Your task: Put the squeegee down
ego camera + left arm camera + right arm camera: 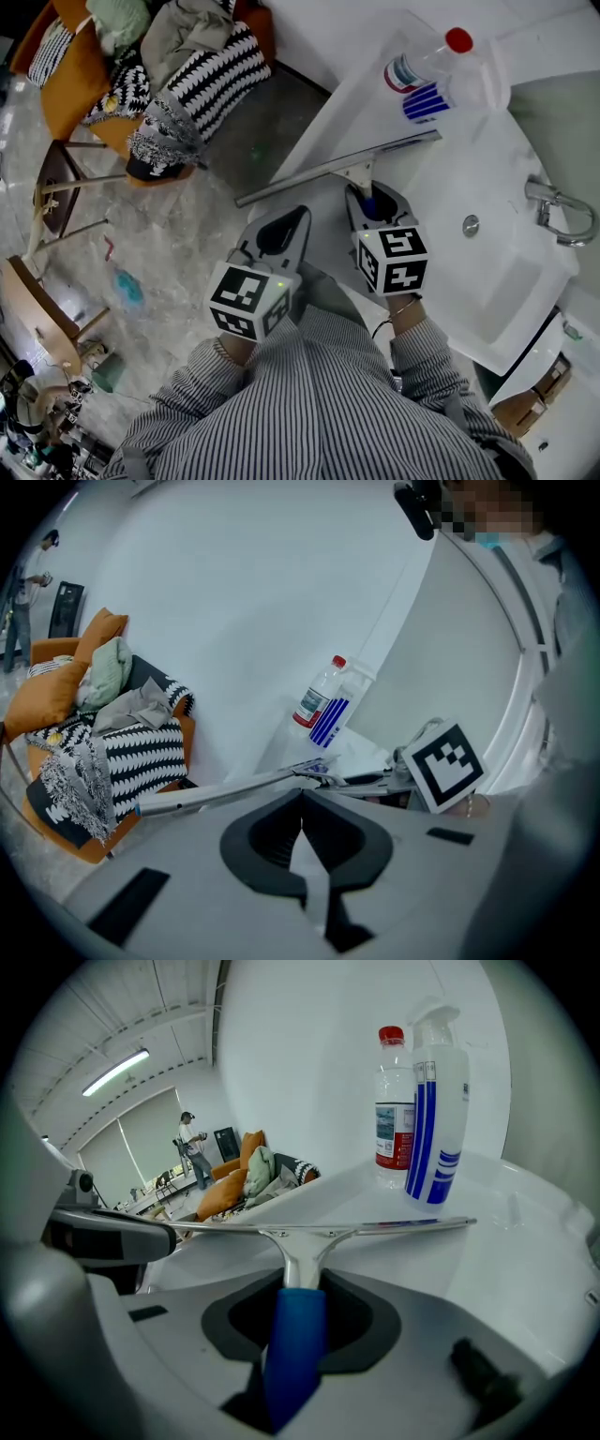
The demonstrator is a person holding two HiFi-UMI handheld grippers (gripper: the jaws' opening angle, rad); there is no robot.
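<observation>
The long silver squeegee with a blue handle [337,169] sits in the right claw [373,201] — the claw squeezes the handle. Its blade reaches across the edge of the white surface [487,159]. The right hand tips down. The left claw [298,217] is closed tight with nothing in it — it points over the floor [187,234].

No wording could be read anywhere. At the far corner of the washbasin counter [361,1194], the water bottle [395,1110] wore a red, white and blue label whose print was too small to read, and the spray bottle [437,1119] touching it showed only blue stripes.
</observation>
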